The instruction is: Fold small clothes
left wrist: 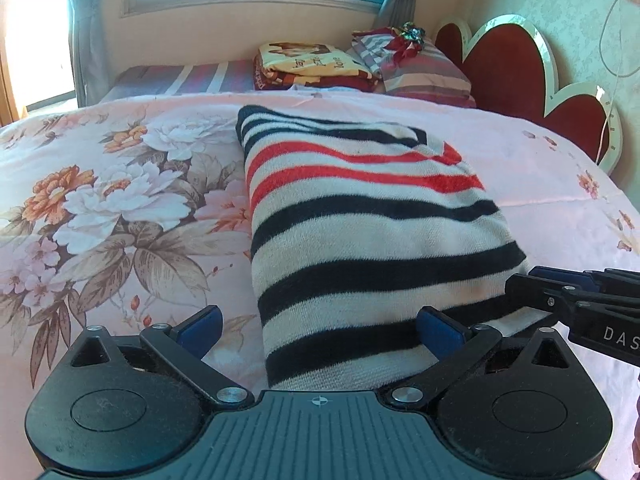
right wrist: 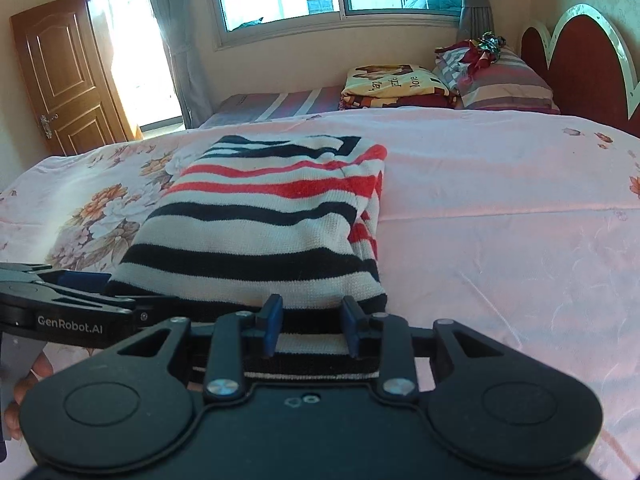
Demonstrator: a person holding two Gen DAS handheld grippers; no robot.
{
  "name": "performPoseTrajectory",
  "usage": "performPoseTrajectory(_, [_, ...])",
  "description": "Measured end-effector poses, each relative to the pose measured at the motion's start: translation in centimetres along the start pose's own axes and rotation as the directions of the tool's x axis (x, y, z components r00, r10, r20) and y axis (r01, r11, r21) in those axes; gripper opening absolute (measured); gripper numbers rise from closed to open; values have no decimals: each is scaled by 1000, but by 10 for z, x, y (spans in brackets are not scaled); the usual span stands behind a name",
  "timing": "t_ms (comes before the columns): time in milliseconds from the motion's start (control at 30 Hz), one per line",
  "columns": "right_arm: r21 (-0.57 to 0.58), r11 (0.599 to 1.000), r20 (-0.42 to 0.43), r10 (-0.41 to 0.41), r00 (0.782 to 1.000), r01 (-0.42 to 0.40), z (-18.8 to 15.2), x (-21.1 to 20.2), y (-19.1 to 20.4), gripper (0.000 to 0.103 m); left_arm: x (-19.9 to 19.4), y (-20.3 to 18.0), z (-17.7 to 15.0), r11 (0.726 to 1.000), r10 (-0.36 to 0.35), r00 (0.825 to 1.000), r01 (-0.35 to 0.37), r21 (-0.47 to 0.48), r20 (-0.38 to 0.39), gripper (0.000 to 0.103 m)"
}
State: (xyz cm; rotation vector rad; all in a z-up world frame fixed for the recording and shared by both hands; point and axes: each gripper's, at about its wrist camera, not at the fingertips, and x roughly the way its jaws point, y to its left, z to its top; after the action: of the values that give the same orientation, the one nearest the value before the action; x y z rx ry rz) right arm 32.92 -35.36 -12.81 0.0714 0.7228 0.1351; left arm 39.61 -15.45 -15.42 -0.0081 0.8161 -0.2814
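My left gripper [left wrist: 318, 326] spread wide at the folded striped sweater's [left wrist: 360, 216] near edge, my right gripper [right wrist: 310, 326] narrow over its hem, grip unclear, floral bedspread [left wrist: 100, 200] beneath

bedspread [right wrist: 500, 208] beside sweater [right wrist: 256, 216] lies open; pillows [right wrist: 504, 80] far off.

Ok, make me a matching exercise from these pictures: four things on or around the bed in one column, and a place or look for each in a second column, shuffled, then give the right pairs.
Things:
1. striped sweater
2. floral bedspread
3. heart-shaped headboard
4. striped pillow

Descriptions:
A. dark red with a white edge
B. at the head of the bed, a ribbon bow on top
C. folded, with black and red stripes on white
D. pink, spread under the folded garment

Pairs: 1-C, 2-D, 3-A, 4-B
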Motion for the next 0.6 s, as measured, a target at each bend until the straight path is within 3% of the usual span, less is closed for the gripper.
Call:
performPoseTrajectory(200, [2,1000,73,1,997,-2,29,-4,-1,33,0,6,38,1000,17,998,-15,-26,65,103])
performPoseTrajectory(400, [-18,1000,89,8,996,-6,59,23,6,32,30,12,59,997,65,997,-63,-40,46,103])
performPoseTrajectory(533, [-9,1000,78,-3,997,4,69,44,4,33,49,14,58,997,56,998,-55,-51,20,103])
performPoseTrajectory(600, [-13,1000,13,-26,1000,26,63,61,0,34,52,14,57,997,49,999,-48,-54,19,103])
